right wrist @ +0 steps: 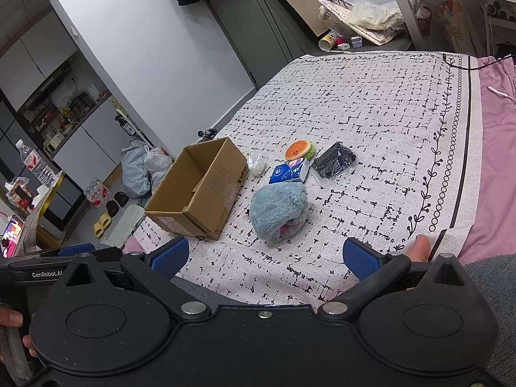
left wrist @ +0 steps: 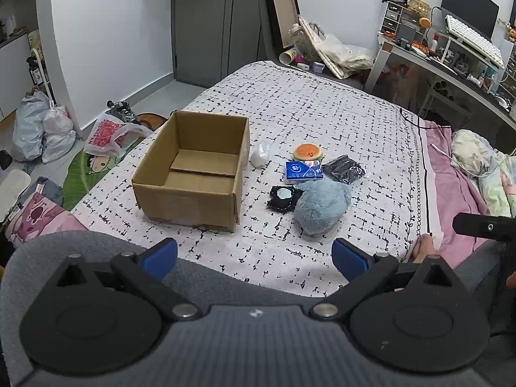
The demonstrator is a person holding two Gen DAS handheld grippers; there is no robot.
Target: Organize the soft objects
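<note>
Both the left gripper (left wrist: 254,259) and the right gripper (right wrist: 266,258) hang spread wide, grasping nothing, low over the black-flecked white bedspread (left wrist: 338,113). The fluffy blue-grey plush toy (left wrist: 319,204) lies beside the open brown cardboard box (left wrist: 193,169), with a blue tissue pack (left wrist: 303,171) and a burger-shaped squishy (left wrist: 308,152) just behind it.

Bare bedspread (left wrist: 338,119) rings the cardboard box (left wrist: 193,174); soft items (left wrist: 309,180) cluster beside it.

I see both wrist views looking down from the bed's near edge, well back; left faces straight, right tilts left. Both share the cardboard box (left wrist: 190,174) (right wrist: 196,193) and blue plush (left wrist: 322,206) (right wrist: 279,214).
</note>
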